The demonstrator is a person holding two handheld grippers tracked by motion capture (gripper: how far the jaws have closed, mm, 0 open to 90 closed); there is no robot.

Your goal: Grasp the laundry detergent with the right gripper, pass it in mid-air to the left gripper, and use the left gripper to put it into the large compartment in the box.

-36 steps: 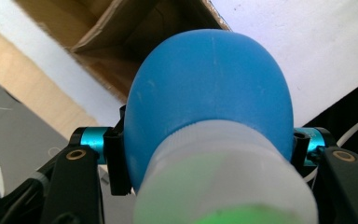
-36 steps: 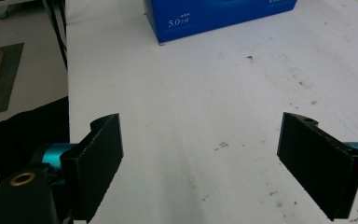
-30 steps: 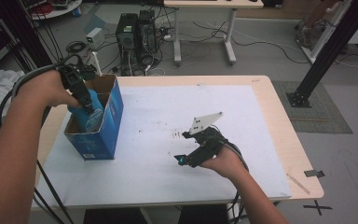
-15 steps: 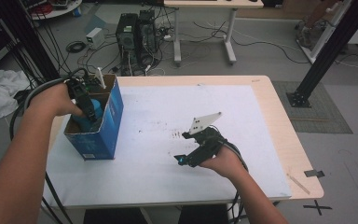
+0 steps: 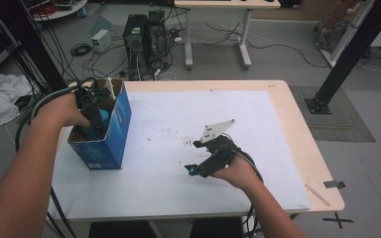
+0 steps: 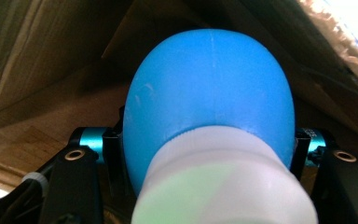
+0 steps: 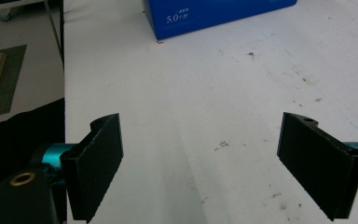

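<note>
The left gripper, down inside the blue box, had its jaws just easing apart around a blue-and-white bulb. The right gripper gaped empty over the table.

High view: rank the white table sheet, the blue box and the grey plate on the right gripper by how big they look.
1. White table sheet, by far the largest.
2. Blue box, standing on the sheet's left part.
3. Grey plate, smallest; it sits higher, nearer the camera, yet looks clearly smaller than the box.
</note>
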